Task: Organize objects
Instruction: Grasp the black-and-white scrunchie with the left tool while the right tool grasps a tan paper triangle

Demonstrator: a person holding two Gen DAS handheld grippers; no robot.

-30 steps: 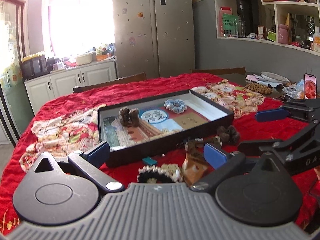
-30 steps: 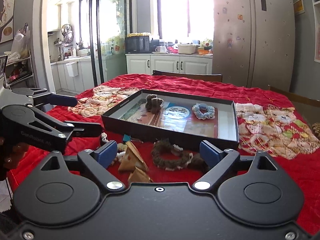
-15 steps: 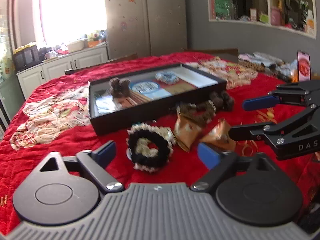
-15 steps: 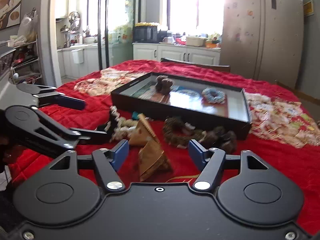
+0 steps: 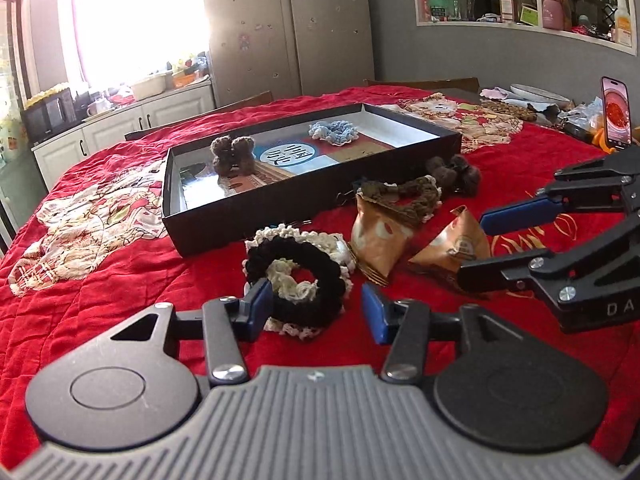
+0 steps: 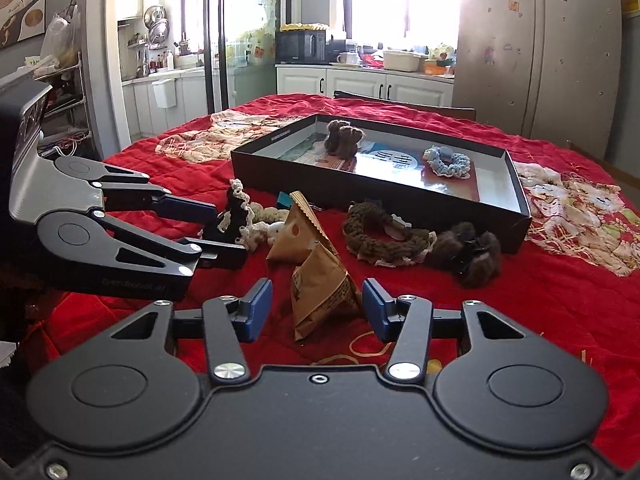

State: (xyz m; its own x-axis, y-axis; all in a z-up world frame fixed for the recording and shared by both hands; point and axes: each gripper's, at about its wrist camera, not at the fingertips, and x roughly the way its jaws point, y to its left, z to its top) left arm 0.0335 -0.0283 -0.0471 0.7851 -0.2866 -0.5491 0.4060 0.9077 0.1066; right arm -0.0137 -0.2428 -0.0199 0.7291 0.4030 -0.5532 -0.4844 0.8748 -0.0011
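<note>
A black shallow box [image 5: 208, 232] [image 6: 516, 216] on the red cloth holds a brown fuzzy clip [image 5: 233, 154] and a blue scrunchie [image 5: 334, 132]. My left gripper [image 5: 316, 310] is open, its fingers on either side of a black-and-cream scrunchie [image 5: 296, 276] lying on the cloth. My right gripper [image 6: 316, 306] is open around a brown triangular snack packet [image 6: 320, 284]; a second packet [image 6: 298, 226] lies behind it. A brown scrunchie [image 6: 380, 236] and a brown fuzzy clip [image 6: 468, 252] lie in front of the box.
The left gripper shows at the left of the right wrist view [image 6: 224, 232]. The right gripper shows at the right of the left wrist view [image 5: 480, 248]. A phone [image 5: 616, 112], dishes and clutter stand at the table's far right. Chairs, cabinets and a fridge stand behind the table.
Both grippers have come down and forward. The left one now straddles the black-and-cream scrunchie and the right one straddles the near snack packet.
</note>
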